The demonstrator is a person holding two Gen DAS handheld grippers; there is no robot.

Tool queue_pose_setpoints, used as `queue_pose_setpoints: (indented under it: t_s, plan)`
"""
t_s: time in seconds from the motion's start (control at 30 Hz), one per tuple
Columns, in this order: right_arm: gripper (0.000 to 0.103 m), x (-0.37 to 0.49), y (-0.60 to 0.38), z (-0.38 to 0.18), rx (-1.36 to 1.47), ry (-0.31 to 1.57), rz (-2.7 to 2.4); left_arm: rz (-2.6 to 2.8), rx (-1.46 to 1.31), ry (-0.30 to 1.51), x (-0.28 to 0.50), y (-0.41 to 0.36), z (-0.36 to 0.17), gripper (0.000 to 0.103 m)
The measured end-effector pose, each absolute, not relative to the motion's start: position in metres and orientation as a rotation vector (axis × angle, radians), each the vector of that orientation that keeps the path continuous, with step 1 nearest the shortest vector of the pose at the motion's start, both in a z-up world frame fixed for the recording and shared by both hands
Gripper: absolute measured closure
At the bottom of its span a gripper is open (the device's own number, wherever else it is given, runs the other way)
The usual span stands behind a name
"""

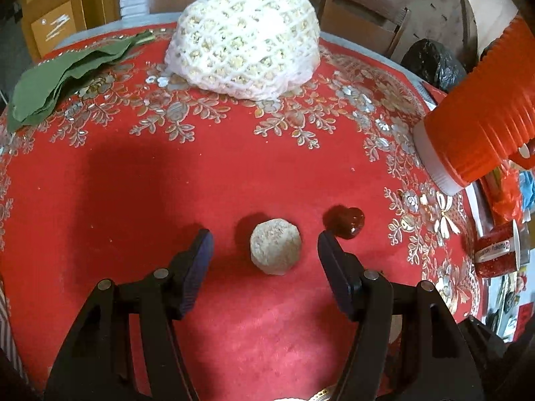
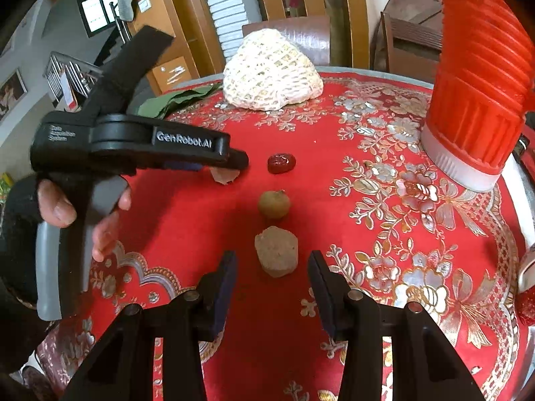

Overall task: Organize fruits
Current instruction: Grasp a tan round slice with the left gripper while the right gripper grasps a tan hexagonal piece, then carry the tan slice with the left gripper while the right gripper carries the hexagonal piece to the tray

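Fruit (image 1: 276, 246) (pale, rough) lies on the bench (image 1: 133, 183) between the gaping, empty left gripper (image 1: 264, 239). Right gripper (image 2: 271, 260) stands narrowly parted, empty, just short of a tan lump (image 2: 276, 250)

A: Bright red velvet tablecloth (image 1: 133, 183), bordered with silver-and-gold embroidered flowers, and a white foam-net bundle (image 1: 244, 33) showing pale yellow through its mesh.

B: Dark glossy red round fruit (image 2: 281, 163), beige rough lump (image 2: 276, 250), ribbed orange plastic flask (image 2: 478, 100) with a white base.

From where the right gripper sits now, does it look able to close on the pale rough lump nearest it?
Probably yes. The right gripper is open, and the pale rough lump lies on the red cloth just beyond its fingertips, centred between them. Nothing stands between; the left gripper is off to the side.
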State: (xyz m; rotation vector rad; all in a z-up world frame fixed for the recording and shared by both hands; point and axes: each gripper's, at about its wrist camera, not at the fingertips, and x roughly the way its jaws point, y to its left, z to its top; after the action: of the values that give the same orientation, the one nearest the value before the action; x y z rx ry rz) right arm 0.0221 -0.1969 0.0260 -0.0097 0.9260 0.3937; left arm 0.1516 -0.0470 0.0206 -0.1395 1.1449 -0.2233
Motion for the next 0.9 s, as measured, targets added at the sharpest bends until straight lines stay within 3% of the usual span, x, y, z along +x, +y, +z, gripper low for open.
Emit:
queue_pose_setpoints:
  t_s: [0.3, 0.37, 0.4, 0.9]
  plan:
    - [0.062, 0.037, -0.184, 0.015, -0.068, 0.927, 0.377, -0.193, -0.062, 1.125, 0.148, -0.057, 0.018, 0.040]
    - [0.071, 0.036, -0.180, 0.015, -0.109, 0.925, 0.356, -0.161, -0.033, 1.112, 0.147, -0.057, 0.018, 0.066]
    - [0.074, 0.035, -0.180, 0.015, -0.118, 0.928, 0.355, -0.154, -0.028, 1.107, 0.146, -0.056, 0.018, 0.073]
    - [0.074, -0.003, -0.147, 0.037, -0.136, 0.893, 0.455, -0.090, -0.050, 1.035, 0.062, -0.007, 0.041, 0.073]
